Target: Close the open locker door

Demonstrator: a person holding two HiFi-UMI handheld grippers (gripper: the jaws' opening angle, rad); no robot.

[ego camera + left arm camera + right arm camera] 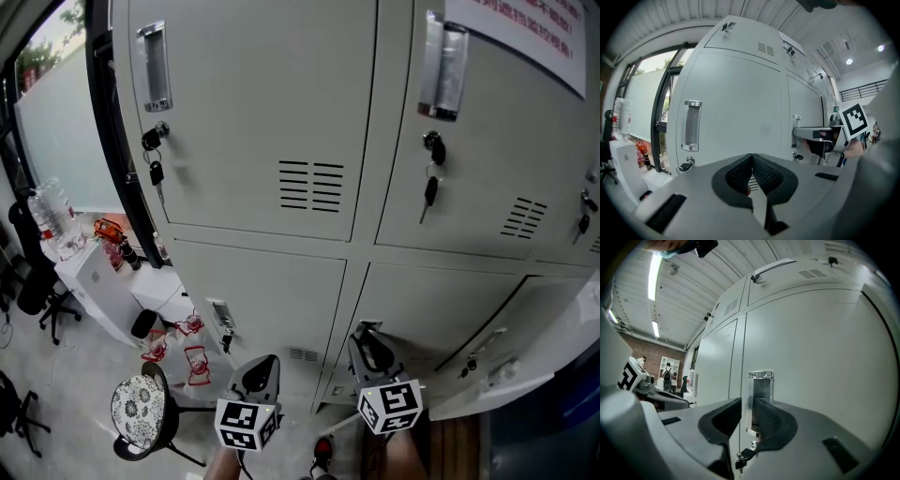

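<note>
Head view: open locker door (pixel 539 361) in bottom row, far R, swung outward; R gripper (pixel 370 345) just L of it, jaws narrowly apart, nothing gripped, recessed handle (pixel 761 387) seen beyond gap; L gripper (pixel 262 373) jaws pressed together, empty.

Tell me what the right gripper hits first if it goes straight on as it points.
The recessed metal handle of the grey locker door, framed in the gap between the right gripper's jaws; how close it is, I cannot tell.
</note>
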